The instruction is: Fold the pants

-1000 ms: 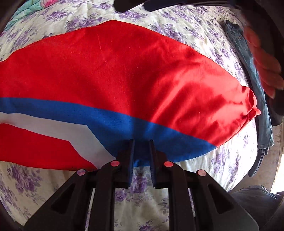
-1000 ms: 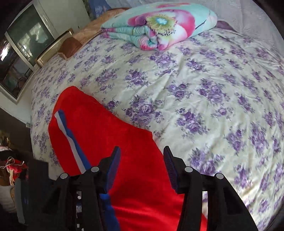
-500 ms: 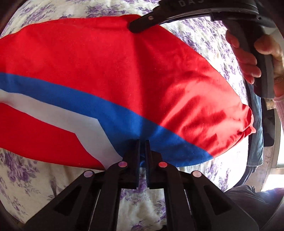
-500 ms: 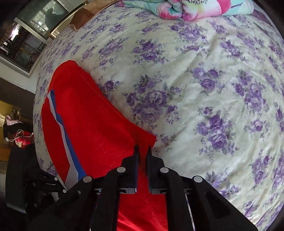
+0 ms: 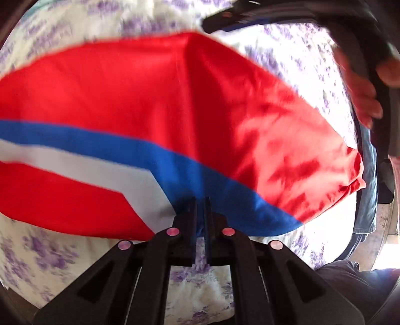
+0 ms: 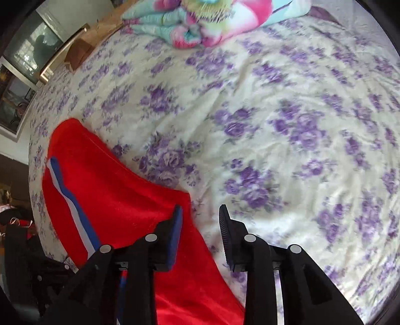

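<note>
Left side first. My left gripper has its jaws pressed nearly together on the near edge of the pants, biting where the blue stripe meets the hem line. A ridge of cloth runs up from the pinch toward the far edge, so I judge the fabric is under some lift or pull there. The white stripe runs off to the left beside the blue.

The pants lie spread across the floral bedsheet, long axis running left to right in the left wrist view, with the bunched, wrinkled end at the right.

Right side. My right gripper is spread wide, holding nothing; its left finger hangs over the red cloth near a corner, its right finger over bare sheet. A folded quilt sits well apart at the far end of the bed. Dark denim lies just beyond the wrinkled end.

Step in hand, as I judge it: take the far edge with the right tool, to match the left.

- Bring the right jaws squarely over the corner, both layers in.
- Keep the left pinch firm; slipping off the stripe edge would skew the fold.
- Lift both sides level, carry across evenly.
- Watch the wrinkled end; smooth it or it creases in.
</note>
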The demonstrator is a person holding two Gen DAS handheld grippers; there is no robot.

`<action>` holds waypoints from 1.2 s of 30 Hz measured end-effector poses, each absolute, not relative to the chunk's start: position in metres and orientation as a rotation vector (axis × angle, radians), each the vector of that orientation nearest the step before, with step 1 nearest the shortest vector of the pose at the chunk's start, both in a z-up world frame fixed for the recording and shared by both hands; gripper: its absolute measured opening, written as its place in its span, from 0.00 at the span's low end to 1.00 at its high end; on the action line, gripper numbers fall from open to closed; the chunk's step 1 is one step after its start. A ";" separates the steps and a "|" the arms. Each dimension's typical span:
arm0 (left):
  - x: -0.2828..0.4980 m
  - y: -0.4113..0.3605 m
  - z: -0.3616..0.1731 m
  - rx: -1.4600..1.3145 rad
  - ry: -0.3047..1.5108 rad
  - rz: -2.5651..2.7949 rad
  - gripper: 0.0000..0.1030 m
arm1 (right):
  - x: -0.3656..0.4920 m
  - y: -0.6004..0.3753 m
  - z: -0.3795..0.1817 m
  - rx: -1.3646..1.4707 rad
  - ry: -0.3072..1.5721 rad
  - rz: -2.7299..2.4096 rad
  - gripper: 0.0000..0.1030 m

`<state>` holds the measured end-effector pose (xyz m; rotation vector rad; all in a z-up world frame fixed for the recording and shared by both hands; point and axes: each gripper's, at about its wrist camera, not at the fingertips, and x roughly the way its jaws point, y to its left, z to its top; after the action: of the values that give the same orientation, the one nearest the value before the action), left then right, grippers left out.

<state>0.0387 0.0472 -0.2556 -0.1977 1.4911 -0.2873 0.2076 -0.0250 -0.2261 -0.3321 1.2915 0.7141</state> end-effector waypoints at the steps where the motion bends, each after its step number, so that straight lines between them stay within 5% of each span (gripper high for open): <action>1: 0.045 0.051 -0.245 -0.194 1.447 -0.287 0.04 | 0.204 -0.036 -0.210 -0.298 1.262 0.706 0.32; 6: 0.100 0.047 -0.217 -0.145 1.359 -0.307 0.04 | 0.154 -0.097 -0.178 -0.154 1.217 0.669 0.29; 7: 0.113 0.042 -0.223 -0.145 1.368 -0.322 0.04 | 0.139 -0.105 -0.183 -0.139 1.237 0.668 0.23; 12: 0.156 0.019 -0.270 -0.126 1.458 -0.327 0.04 | 0.064 -0.109 -0.227 -0.188 1.349 0.651 0.23; 21: 0.169 0.002 -0.276 -0.059 1.435 -0.301 0.04 | 0.031 -0.104 -0.277 -0.132 1.434 0.599 0.16; 28: 0.157 -0.004 -0.256 -0.017 1.455 -0.312 0.05 | 0.026 -0.108 -0.247 -0.135 1.357 0.550 0.17; 30: 0.134 -0.006 -0.239 0.019 1.403 -0.346 0.05 | 0.018 -0.130 -0.222 -0.077 1.293 0.526 0.31; 32: 0.109 -0.008 -0.231 0.033 1.385 -0.364 0.05 | 0.007 -0.170 -0.202 0.051 1.241 0.438 0.57; 36: 0.060 0.015 -0.249 0.054 1.419 -0.299 0.05 | -0.024 -0.272 -0.188 0.365 1.177 0.169 0.59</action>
<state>0.0603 0.0151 -0.2488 0.0535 1.4191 -0.2993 -0.0244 -0.2715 -0.1883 0.3652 1.1774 0.1688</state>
